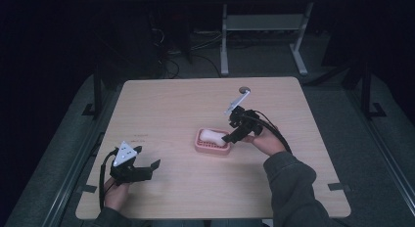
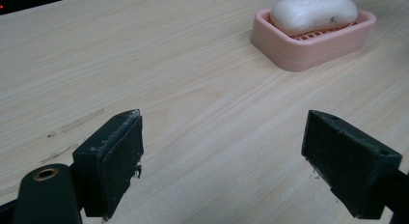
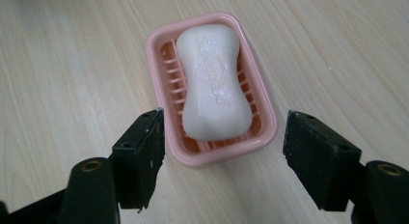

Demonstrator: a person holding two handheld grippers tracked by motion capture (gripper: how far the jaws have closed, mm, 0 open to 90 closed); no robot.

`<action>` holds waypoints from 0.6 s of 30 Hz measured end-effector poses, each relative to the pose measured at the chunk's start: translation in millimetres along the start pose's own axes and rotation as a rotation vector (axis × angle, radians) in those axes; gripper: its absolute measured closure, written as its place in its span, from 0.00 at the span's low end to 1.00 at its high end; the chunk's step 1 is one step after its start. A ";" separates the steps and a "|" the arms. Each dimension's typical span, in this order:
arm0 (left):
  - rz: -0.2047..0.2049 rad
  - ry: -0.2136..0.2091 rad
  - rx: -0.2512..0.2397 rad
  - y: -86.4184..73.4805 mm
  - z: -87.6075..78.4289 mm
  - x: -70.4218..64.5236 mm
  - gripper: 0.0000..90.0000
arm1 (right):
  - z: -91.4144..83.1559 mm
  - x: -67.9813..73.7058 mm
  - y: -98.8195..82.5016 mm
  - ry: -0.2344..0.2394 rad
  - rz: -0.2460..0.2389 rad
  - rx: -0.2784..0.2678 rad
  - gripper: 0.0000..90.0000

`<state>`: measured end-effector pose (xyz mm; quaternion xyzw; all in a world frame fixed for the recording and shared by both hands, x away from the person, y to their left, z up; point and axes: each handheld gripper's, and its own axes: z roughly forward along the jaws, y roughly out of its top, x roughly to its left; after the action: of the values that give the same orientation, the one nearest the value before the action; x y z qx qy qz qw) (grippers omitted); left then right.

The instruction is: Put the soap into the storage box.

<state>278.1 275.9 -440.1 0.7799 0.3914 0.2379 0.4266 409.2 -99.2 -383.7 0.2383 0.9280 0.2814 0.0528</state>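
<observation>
I am holding the right gripper point(image 3: 224, 154) just over the near end of the pink soap dish point(image 3: 263, 108), its fingers point(image 3: 140, 159) standing wide apart with nothing between the pads. The white soap bar point(image 3: 212, 84) is lying lengthwise in the dish, which is sitting near the middle of the desk point(image 1: 161, 104), well apart from my left gripper point(image 1: 147, 163). That one is resting low by the near left edge, its fingers point(image 2: 113, 161) also spread and empty, pointing across bare wood toward the dish.

I am judging the step in hand to be a grasp on the soap or on the dish itself. For the bar, I would be lowering the right fingers so the pads are straddling its narrow waist, not the fatter ends, and closing gently. For the dish, I would be taking it across its short side by the outer rim and keeping it level.

The soap is looking smooth and waxy, with rounded ends, a pinched middle and an embossed pattern on top, so it is likely slippery. The dish is a rounded rectangle of glossy plastic with a slatted floor and a raised lip. The desk is pale, fine-grained wood laminate, flat and matte.
</observation>
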 end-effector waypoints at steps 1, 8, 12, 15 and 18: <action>-0.001 0.000 0.000 0.0 0.2 -0.2 0.16 | -0.1 -0.7 -1.9 -0.002 0.000 -0.001 0.34; 0.002 -0.003 0.002 0.0 0.8 -0.8 0.16 | -1.6 -4.9 -12.3 0.004 0.025 0.015 0.35; 0.002 -0.002 0.003 0.0 0.8 -0.9 0.16 | -4.1 -3.7 -13.7 0.003 0.028 0.013 0.35; 0.005 0.001 0.003 0.1 0.5 -0.5 0.16 | -5.2 -1.8 -15.5 0.002 0.017 -0.001 0.35; 0.003 -0.005 0.010 0.2 0.9 -1.1 0.16 | -4.7 -1.5 -19.7 0.002 0.024 0.002 0.35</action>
<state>278.2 274.6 -440.4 0.7831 0.3904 0.2347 0.4234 401.3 -116.6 -390.6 0.2494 0.9254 0.2812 0.0482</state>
